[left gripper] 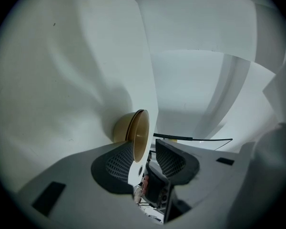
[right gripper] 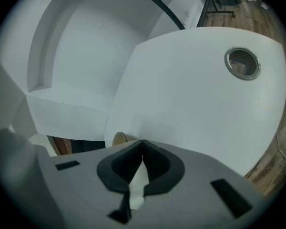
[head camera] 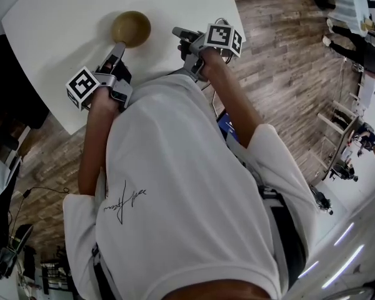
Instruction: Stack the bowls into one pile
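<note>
Your left tongs (left gripper: pixel 147 156) stand open astride the rim of the bowls (left gripper: pixel 133 130), right tongs (right gripper: pixel 142 163) shut and empty: draw the left straight back without nudging them.

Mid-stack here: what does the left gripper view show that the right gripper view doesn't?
Left gripper view only: the left gripper open, jaws apart at the rim of the nested tan bowls. Right gripper view only: the right gripper shut and empty, a round grommet in the white table, wood floor. Both: the table and the bowls.
</note>
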Tool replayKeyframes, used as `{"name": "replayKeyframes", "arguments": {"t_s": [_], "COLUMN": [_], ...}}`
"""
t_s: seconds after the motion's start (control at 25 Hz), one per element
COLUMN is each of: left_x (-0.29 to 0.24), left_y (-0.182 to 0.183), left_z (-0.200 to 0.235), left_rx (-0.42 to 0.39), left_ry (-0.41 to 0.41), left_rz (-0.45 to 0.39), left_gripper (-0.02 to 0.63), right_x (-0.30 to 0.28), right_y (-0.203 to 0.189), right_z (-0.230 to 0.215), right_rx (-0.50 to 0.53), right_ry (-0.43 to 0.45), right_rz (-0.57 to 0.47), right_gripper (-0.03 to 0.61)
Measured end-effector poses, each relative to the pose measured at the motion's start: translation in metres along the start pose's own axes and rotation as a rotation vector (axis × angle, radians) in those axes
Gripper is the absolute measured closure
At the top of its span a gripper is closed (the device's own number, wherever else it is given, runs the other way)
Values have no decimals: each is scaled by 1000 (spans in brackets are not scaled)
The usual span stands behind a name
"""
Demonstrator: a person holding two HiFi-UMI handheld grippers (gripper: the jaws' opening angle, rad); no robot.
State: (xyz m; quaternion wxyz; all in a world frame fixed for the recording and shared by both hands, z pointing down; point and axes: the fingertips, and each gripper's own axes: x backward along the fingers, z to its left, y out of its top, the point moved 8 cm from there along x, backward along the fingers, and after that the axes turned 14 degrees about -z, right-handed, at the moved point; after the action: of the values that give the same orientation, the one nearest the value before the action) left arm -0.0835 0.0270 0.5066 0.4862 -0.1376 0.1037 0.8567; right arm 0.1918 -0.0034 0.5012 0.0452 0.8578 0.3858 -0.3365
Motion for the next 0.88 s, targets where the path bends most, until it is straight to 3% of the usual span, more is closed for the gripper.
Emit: {"name": "replayKeyframes", "arguments": {"t_s": [0.64,0.72,0.88], "left_x": [13,18,27], "left_y": [8,12,24], "left_z": [-12,-18,-39], "left_rx": [-50,-84,-229], "left_ry": [-46,-58,-94], "left_rz": [-35,-53,-99], "left_gripper": [451,451,451], "right_x": [11,12,14], "right_y": [23,24,25], "right_z": [17,21,30], "right_rx": [158,175,243], "right_ry": [27,32,44], "right_rz": [1,0,-2], "right_gripper": [566,566,566]}}
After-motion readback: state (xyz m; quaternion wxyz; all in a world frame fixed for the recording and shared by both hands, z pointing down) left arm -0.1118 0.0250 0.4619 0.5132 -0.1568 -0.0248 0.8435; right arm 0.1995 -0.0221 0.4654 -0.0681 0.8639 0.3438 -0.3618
